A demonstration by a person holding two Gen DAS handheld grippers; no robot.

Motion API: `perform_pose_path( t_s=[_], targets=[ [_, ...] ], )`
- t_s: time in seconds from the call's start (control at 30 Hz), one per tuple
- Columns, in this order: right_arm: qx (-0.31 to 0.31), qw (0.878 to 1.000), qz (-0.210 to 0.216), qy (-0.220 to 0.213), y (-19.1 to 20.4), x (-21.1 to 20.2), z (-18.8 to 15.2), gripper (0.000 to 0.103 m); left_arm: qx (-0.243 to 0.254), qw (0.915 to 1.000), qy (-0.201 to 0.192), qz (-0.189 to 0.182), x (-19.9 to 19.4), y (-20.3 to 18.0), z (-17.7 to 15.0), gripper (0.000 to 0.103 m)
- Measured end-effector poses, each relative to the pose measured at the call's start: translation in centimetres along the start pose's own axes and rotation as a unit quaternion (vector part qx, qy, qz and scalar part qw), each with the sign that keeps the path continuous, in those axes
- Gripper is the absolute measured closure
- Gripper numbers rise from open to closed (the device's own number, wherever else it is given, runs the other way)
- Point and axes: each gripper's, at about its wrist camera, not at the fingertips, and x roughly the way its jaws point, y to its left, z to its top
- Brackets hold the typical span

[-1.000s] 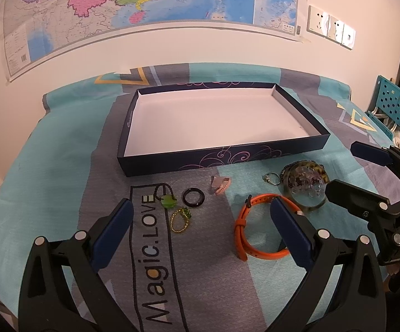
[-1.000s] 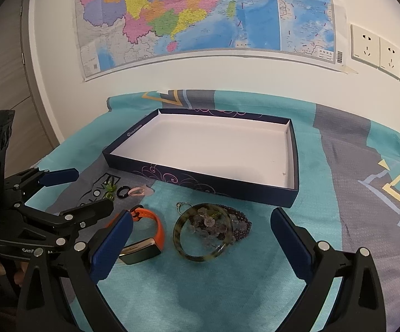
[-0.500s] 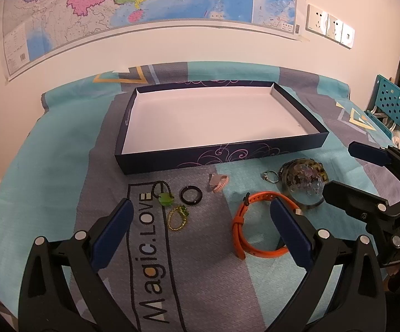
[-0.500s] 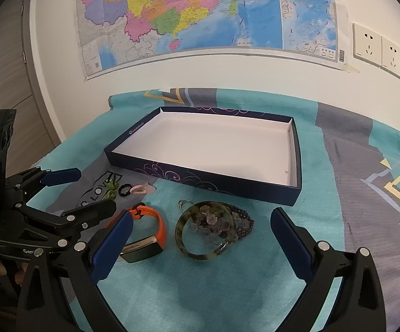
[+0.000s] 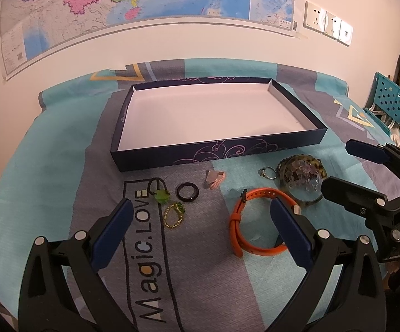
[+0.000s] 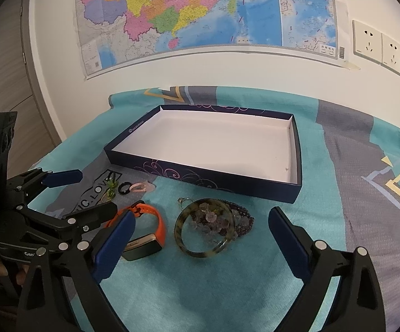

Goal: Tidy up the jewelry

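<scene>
Both grippers are hanging over the teal and grey cloth (image 5: 47,166), and neither is gripping a thing: the left gripper (image 5: 200,218) is spreading its 2 blue pads wide above the cloth, and the right gripper (image 6: 201,229) is gaping just as wide over the mottled bangle (image 6: 203,228). The navy box lid (image 5: 216,152) is sitting behind the jewelry with its white inside showing bare. Lying in front of it, left to right in the left wrist view: a green pendant (image 5: 161,196), a gold ring with a green stone (image 5: 174,214) just near it, a black ring (image 5: 188,192), a small pink piece (image 5: 213,179), then the orange-strapped watch (image 5: 252,221) curling on its side. A silver ring (image 5: 266,172) is lying just beside the bangle, and pale beads (image 6: 211,220) are piling inside that hoop, with a dark beaded bracelet (image 6: 244,218) touching its far side. A map (image 6: 200,11) is covering the wall behind.
</scene>
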Motion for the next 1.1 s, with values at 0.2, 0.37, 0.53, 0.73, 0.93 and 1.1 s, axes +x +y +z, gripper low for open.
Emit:
perform_pose_path(
  t_s=[0.2,0.37,0.53,0.73,0.93,1.1],
  targets=[
    [-0.002,1.0,0.003,0.001,0.0,0.0,0.1,0.011,0.0,1.0,0.003,-0.001,0.1,0.1,0.0,0.006],
    [-0.002,1.0,0.004,0.004,0.0,0.1,0.1,0.012,0.0,1.0,0.004,-0.002,0.1,0.0,-0.1,0.006],
    [0.0,1.0,0.005,0.006,-0.2,0.1,0.1,0.012,0.001,1.0,0.008,-0.006,0.3,-0.1,-0.2,0.006],
    [-0.001,1.0,0.007,0.01,-0.3,0.2,0.0,0.017,0.002,0.9999,0.012,-0.008,0.5,-0.1,-0.1,0.006],
    [-0.002,1.0,0.006,0.019,-0.6,0.3,-0.2,0.025,0.005,0.9994,0.023,-0.024,0.8,-0.2,-0.4,0.006],
    [-0.004,0.999,0.01,0.034,-0.9,0.8,-0.6,0.039,0.016,0.9985,0.03,-0.043,1.1,-0.7,-0.6,0.006]
  ],
)
